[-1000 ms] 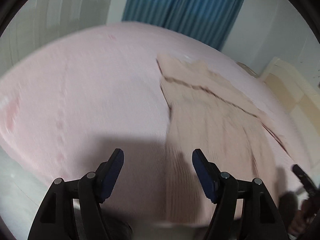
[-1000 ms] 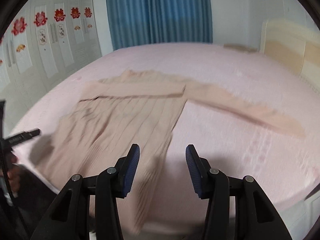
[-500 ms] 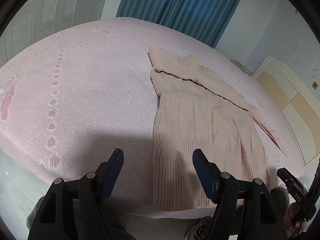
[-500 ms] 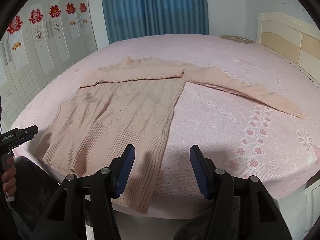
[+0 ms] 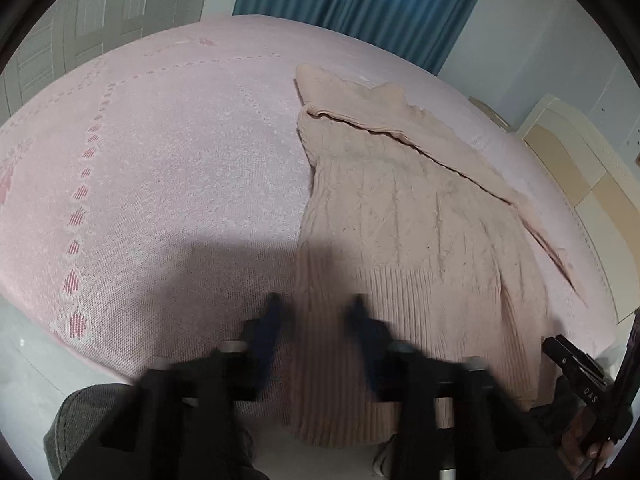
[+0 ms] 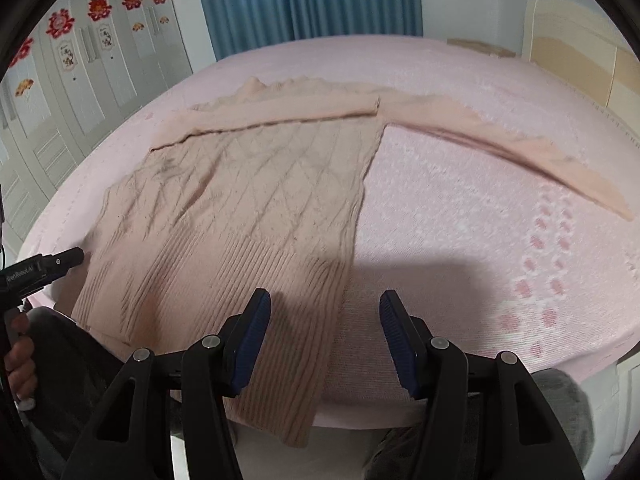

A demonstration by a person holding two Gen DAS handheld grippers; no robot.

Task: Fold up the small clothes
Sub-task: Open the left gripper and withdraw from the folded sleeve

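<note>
A beige cable-knit sweater [image 5: 400, 208] [image 6: 248, 184] lies flat on the pink bed [image 5: 160, 160] [image 6: 460, 208], its ribbed hem hanging over the near edge. One sleeve [image 6: 280, 108] is folded across the chest; the other sleeve [image 6: 520, 148] stretches out to the right. My left gripper [image 5: 316, 312] is blurred, its jaws closing with a gap still showing and the hem's left corner between them. My right gripper [image 6: 324, 312] is open over the hem's right corner, its left finger above the knit, not touching it.
A blue curtain [image 6: 308, 0] hangs behind the bed. White wardrobe doors [image 6: 80, 64] with red decorations stand at the left, a cream headboard [image 6: 580, 52] at the right. A person's legs [image 5: 80, 420] are against the near bed edge.
Both grippers came lower and closer to the sweater's hem. The left jaws narrowed from wide apart to a small gap around the hem. The right jaws opened slightly wider.
</note>
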